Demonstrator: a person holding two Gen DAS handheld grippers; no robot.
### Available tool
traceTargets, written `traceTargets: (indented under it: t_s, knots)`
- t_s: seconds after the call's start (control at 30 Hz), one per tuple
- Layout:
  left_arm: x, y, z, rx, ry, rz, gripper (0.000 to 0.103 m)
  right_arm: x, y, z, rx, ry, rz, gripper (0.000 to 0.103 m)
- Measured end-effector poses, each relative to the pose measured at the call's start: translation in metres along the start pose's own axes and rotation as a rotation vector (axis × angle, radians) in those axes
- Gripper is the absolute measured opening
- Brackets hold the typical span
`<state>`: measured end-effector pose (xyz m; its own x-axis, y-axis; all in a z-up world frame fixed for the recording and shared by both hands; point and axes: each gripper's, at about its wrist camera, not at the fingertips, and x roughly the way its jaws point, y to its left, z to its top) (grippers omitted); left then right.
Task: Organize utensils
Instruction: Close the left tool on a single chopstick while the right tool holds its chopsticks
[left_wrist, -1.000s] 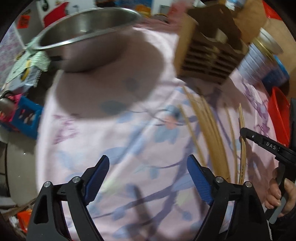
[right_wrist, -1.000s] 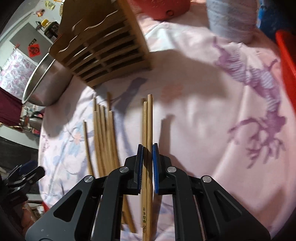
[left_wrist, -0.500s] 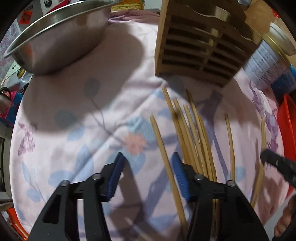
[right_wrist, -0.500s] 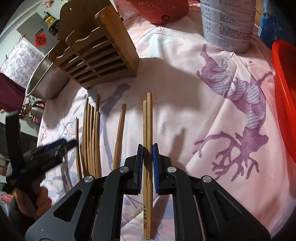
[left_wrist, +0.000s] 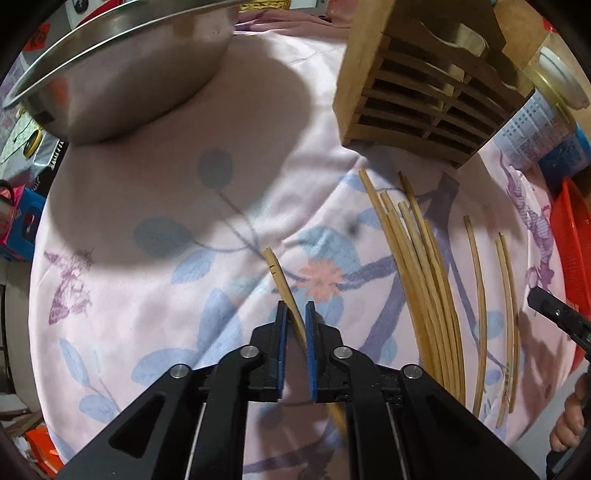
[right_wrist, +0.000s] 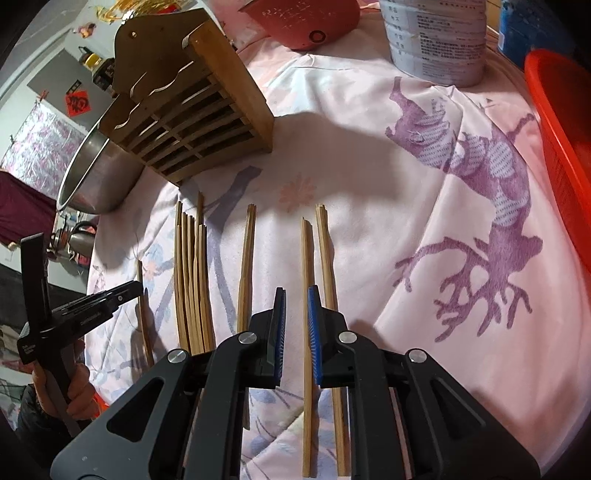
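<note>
Bamboo chopsticks lie on the pink flowered cloth below a slatted wooden holder (left_wrist: 417, 107) (right_wrist: 192, 110). My left gripper (left_wrist: 295, 306) (right_wrist: 138, 286) is low over the leftmost lone chopstick (left_wrist: 280, 277). Its jaws are closing, and the stick crosses slantwise between the blue pads with a little gap still showing. My right gripper (right_wrist: 295, 295) (left_wrist: 546, 299) is opening. The two chopsticks (right_wrist: 306, 266) it held lie apart on the cloth, one under the gap by the right pad, the other beside it. A bundle of chopsticks (left_wrist: 424, 277) (right_wrist: 192, 277) and one single stick (right_wrist: 245, 266) lie between the grippers.
A steel bowl (left_wrist: 122, 74) (right_wrist: 92, 181) stands left of the holder. A printed tin (right_wrist: 436, 40) (left_wrist: 535, 125) and a pink appliance (right_wrist: 306, 22) stand at the back. A red basket (right_wrist: 561, 129) (left_wrist: 569, 229) lines the right edge. Hands grip both handles.
My left gripper came down and across to the lone chopstick and its wide jaws narrowed around it. My right gripper's jaws parted, and its two chopsticks now lie spread on the cloth.
</note>
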<state>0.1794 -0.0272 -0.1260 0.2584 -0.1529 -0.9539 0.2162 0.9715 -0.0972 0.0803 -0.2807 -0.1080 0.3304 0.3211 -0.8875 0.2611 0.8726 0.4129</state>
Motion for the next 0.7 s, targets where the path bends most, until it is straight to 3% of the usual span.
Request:
traceTargets:
  t_s: [0.1, 0.13, 0.17, 0.33, 0.7]
  knots:
    - [0.001, -0.008, 0.004, 0.024, -0.027, 0.024, 0.014, -0.002, -0.001, 0.001, 0.005, -0.004, -0.012, 0.015]
    - [0.001, -0.01, 0.005, 0.028, -0.029, 0.021, 0.007, -0.001, 0.0, 0.002, 0.002, -0.002, -0.012, 0.015]
    - [0.0, -0.011, 0.006, 0.027, -0.025, -0.009, 0.006, 0.0, 0.002, 0.003, -0.005, 0.0, -0.012, 0.015]
    - [-0.028, -0.012, -0.006, 0.055, -0.08, -0.014, 0.006, 0.013, 0.011, 0.012, -0.057, 0.016, -0.025, 0.015]
    - [-0.059, -0.002, -0.007, 0.009, -0.124, 0.003, 0.006, 0.045, 0.018, 0.034, -0.126, 0.06, -0.138, 0.012]
